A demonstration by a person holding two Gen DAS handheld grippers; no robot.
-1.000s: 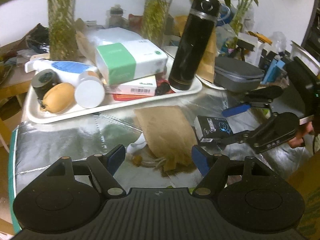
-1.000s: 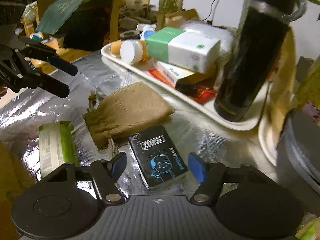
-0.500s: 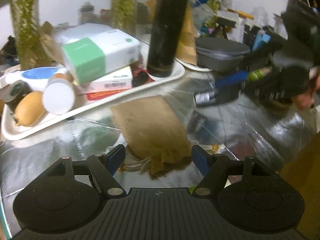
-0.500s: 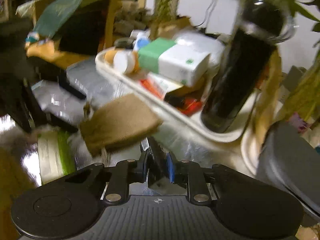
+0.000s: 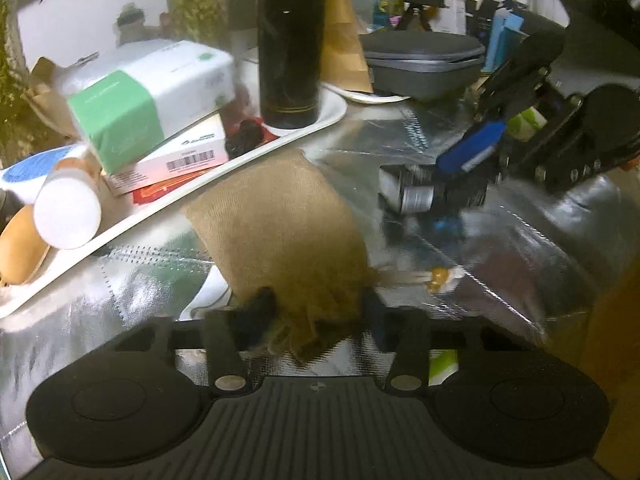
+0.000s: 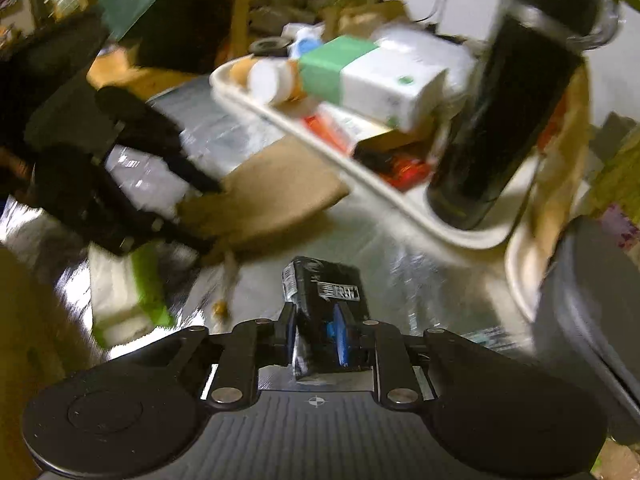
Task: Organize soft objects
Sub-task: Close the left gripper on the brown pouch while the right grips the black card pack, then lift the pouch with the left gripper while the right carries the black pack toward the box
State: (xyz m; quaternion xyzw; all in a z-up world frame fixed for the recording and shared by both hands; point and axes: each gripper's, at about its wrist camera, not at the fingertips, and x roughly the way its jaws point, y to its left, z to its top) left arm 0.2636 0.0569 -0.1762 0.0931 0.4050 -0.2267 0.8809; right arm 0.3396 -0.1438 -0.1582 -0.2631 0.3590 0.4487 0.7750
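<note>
On the foil tabletop (image 5: 520, 248), the left claw (image 5: 316, 304) pinches the pouch (image 5: 280, 224) by its gathered end beside the tray (image 5: 304, 128), while the right claw (image 6: 320, 332) clamps the black pack (image 6: 324, 296).

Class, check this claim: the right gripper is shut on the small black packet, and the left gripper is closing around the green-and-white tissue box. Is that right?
One detail is wrong. The left gripper is closing around the brown cloth pouch, as the left wrist view shows. The tissue box sits untouched on the tray. The right gripper is indeed shut on the black packet.
</note>
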